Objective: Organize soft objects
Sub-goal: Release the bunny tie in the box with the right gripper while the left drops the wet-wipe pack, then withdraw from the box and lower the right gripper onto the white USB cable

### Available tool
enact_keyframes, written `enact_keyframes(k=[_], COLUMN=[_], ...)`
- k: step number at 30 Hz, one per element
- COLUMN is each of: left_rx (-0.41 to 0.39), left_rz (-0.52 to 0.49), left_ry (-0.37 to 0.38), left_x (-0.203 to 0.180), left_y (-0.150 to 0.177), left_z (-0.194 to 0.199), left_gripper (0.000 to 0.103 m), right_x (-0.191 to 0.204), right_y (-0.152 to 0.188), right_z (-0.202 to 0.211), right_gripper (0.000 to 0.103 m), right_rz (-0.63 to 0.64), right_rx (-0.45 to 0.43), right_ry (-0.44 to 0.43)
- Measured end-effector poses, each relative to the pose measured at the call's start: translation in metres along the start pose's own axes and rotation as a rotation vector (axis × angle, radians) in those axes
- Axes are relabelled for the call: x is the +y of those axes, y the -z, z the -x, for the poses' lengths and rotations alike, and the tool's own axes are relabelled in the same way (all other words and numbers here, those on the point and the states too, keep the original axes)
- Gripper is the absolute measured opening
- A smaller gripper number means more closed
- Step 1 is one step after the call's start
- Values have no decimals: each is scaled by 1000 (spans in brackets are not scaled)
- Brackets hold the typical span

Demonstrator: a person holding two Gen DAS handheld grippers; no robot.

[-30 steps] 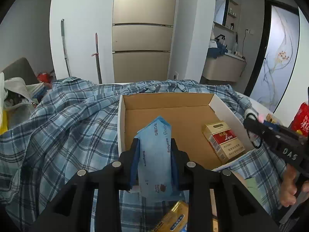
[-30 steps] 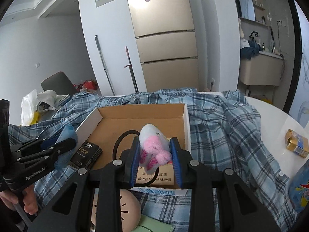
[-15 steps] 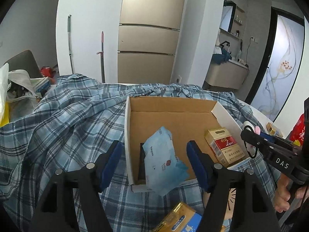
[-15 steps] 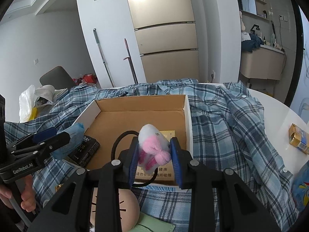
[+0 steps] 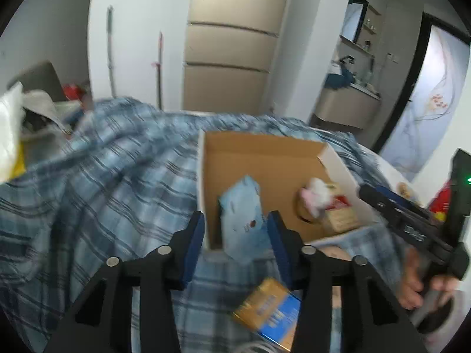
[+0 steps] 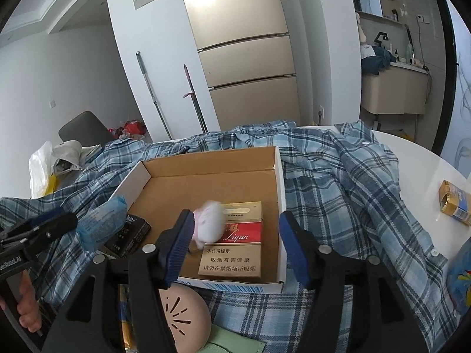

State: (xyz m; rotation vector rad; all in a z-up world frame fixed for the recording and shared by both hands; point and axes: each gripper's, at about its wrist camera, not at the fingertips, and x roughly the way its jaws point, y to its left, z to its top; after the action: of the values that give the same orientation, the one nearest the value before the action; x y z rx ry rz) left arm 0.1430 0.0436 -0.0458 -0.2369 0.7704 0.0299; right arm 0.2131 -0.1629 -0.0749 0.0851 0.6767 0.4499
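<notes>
L gripper [image 5: 235,229] jaws spread, nothing gripped; blue tissue pack [image 5: 243,220] sits btwn them, leaning on near-left wall of cardboard box [image 6: 281,182]. R gripper [image 6: 235,241] jaws wide, released; pink/white plush [image 6: 207,225] blurred, by left pad, over red cig pack [image 6: 238,244] in box. Plaid shirt [image 6: 338,176] under box.

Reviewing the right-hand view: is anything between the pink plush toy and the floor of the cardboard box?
Yes. The pink plush toy, just off the open right tongs, sits over the red-and-gold cigarette pack lying on the cardboard box floor. The rest of the floor behind looks bare.
</notes>
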Motion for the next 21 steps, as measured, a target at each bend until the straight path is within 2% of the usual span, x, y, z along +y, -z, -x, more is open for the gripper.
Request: enact_keyframes(k=[1, 2, 4, 8, 10, 11, 12, 17, 21], left_rx=[7, 8, -5, -11, -53, -71, -68, -26, -58], left_rz=[-5, -22, -59, -80, -104, -116, -111, -2, -4], left_ry=[16, 15, -14, -18, -51, -92, -110, -48, -35], left_x=[-2, -6, -13, -19, -21, -22, -20, 5, 9], left_y=[0, 1, 4, 5, 0, -3, -5, -3, -3], left_z=[2, 3, 4, -2, -6, -9, -13, -18, -8], left_gripper=[29, 26, 26, 26, 26, 26, 26, 26, 26], right_x=[0, 0, 1, 2, 3, 3, 3, 2, 6], right_y=[0, 0, 0, 0, 0, 0, 0, 0, 0], right_z=[0, 0, 1, 2, 2, 2, 2, 2, 2], right_gripper=[59, 59, 59, 59, 59, 59, 59, 59, 59], right_rz=[0, 1, 6, 16, 19, 19, 19, 19, 30], right_rx=[-1, -3, -8, -11, -11, -12, -11, -8, -13], right_ry=[1, 4, 8, 10, 11, 11, 9, 7, 1])
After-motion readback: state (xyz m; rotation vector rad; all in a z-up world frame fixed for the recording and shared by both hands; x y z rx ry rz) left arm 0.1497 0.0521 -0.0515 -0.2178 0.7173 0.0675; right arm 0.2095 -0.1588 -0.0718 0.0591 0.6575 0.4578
